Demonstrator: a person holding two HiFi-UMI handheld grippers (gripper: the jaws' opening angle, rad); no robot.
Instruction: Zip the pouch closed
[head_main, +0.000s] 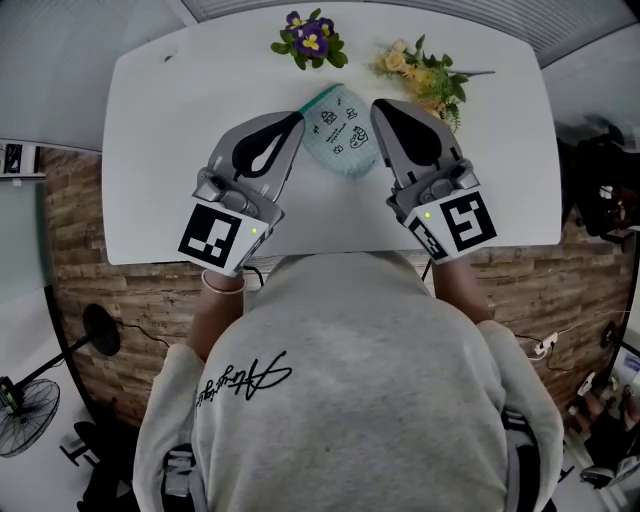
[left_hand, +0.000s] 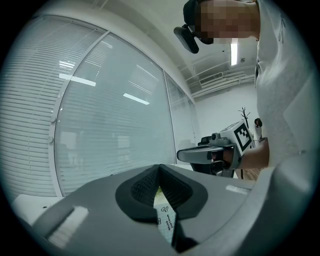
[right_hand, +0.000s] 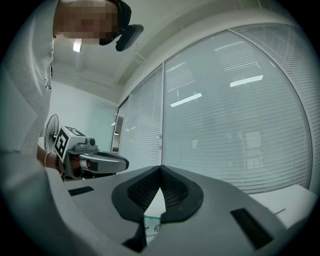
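Note:
A light teal pouch (head_main: 338, 132) with small printed figures lies on the white table (head_main: 160, 150), between my two grippers. My left gripper (head_main: 296, 120) is shut, its tip at the pouch's left upper corner. My right gripper (head_main: 380, 106) is shut too, its tip by the pouch's right side. In the left gripper view the jaws (left_hand: 159, 166) meet at the tip, and a strip of the pouch (left_hand: 165, 218) shows through the gap below them. The right gripper view has the same picture: closed tip (right_hand: 161, 166), pouch (right_hand: 153, 227) below. Nothing is seen pinched between either pair of pads.
Purple flowers (head_main: 311, 40) and yellow flowers (head_main: 426, 74) lie at the table's far edge, behind the pouch. The table's near edge runs just under both grippers. Window blinds (left_hand: 110, 125) fill the background. A fan (head_main: 25, 410) stands on the floor at the left.

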